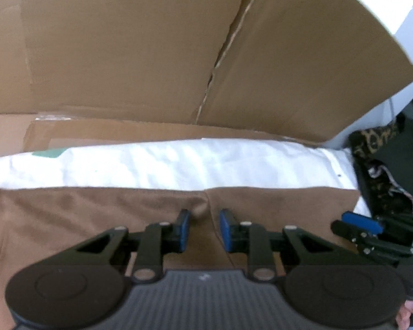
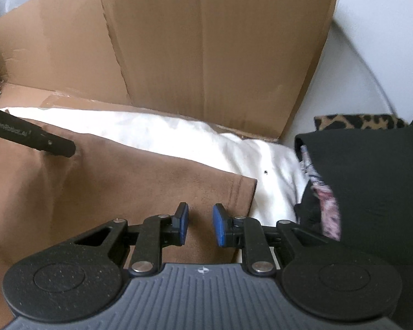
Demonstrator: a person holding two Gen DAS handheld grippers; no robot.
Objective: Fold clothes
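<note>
Fabric fills the lower half of both views: a brown garment [image 1: 96, 214] lies spread flat on a white sheet [image 1: 179, 165], its far edge running straight across the left wrist view with the sheet showing as a bright band beyond it. Your left gripper [image 1: 204, 229] hovers low over that cloth with its blue pads [image 1: 184, 229] spread apart, a small raised pucker of brown cloth sitting just ahead of the gap; whether the tips actually touch it is hard to say through the blur. Your right gripper [image 2: 200, 225] is likewise parted, nothing held between its pads [image 2: 219, 227], and it sits over the garment's right-hand corner, where a stitched hem [image 2: 238, 192] turns down beside the sheet. In the right wrist view the left tool reaches in from the left edge as a dark bar, its tip resting near a crease in the brown cloth. Behind everything stands a flattened cardboard box [image 1: 151, 49], its panels upright and split by a torn seam. To your right, just beside the sheet, lies a heap of other clothing: a black piece [image 2: 371, 181], a pink patterned scrap [image 2: 329, 209] and a leopard-print item [image 2: 358, 122] at the back.
</note>
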